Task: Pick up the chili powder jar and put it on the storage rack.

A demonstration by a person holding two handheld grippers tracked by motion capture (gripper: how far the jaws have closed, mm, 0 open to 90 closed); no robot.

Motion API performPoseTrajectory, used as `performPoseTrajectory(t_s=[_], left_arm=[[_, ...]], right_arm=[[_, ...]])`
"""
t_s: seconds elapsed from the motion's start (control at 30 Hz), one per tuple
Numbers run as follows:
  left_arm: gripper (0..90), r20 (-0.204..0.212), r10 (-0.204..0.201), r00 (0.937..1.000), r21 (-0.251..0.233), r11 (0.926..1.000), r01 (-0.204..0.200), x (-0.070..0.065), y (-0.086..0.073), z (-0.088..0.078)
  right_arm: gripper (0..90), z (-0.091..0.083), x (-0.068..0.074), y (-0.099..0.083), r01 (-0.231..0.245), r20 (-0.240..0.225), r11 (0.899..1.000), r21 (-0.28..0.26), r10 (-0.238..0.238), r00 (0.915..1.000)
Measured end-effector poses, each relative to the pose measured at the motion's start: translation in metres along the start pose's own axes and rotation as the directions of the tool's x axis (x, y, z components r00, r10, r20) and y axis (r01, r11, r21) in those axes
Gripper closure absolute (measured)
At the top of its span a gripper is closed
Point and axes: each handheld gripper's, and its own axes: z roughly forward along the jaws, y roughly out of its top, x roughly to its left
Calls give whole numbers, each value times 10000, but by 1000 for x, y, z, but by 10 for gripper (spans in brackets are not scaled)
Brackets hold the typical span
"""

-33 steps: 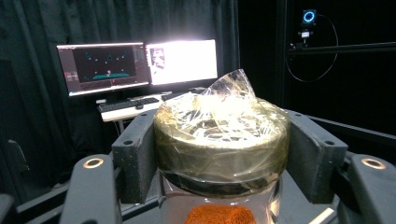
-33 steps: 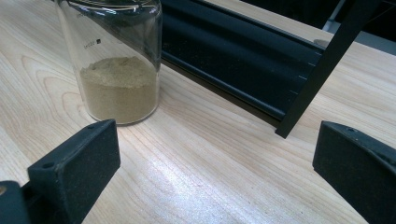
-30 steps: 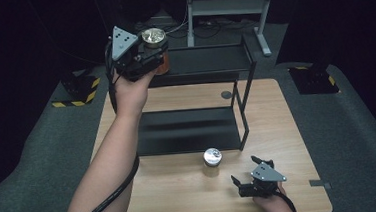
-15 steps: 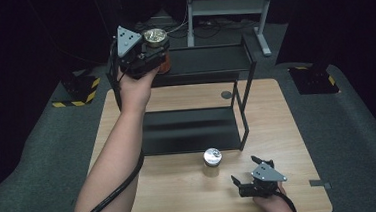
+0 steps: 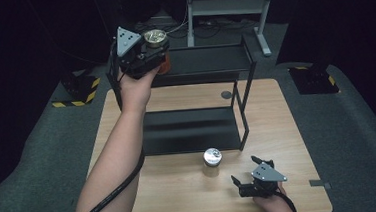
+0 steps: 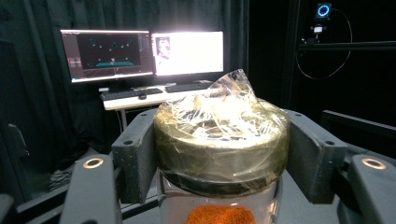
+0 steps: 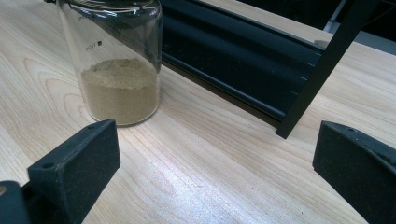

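Note:
My left gripper is raised at the top shelf of a black rack, shut on a glass jar. That jar has a gold lid under crinkled clear film and orange powder inside, and the jaws clamp the lid from both sides. A second jar with a silver lid stands on the table in front of the rack. In the right gripper view this jar holds tan powder and stands ahead to the left. My right gripper rests open near the table's front right, its jaws wide apart over bare wood.
The rack's lower shelf lies across the middle of the wooden table, with a black leg close ahead of the right gripper. Two lit monitors and a keyboard sit on a desk beyond the table.
The left gripper has edged slightly to the right with the jar still clamped. The right gripper and the silver-lidded jar have stayed put.

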Motion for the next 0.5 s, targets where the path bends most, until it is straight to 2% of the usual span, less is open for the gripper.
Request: performPoseTrajectory(t_s=[0.23,0.5], left_arm=[[332,37,-148,9999,-40,9999,148,2,-2,1],[328,92,-117,9999,139,9998,116,3,3,1]], right_arm=[[0,0,0,0,-6,-3,10000,-7,6,10000],[0,0,0,-1,-26,0,10000,-36,26,10000]])
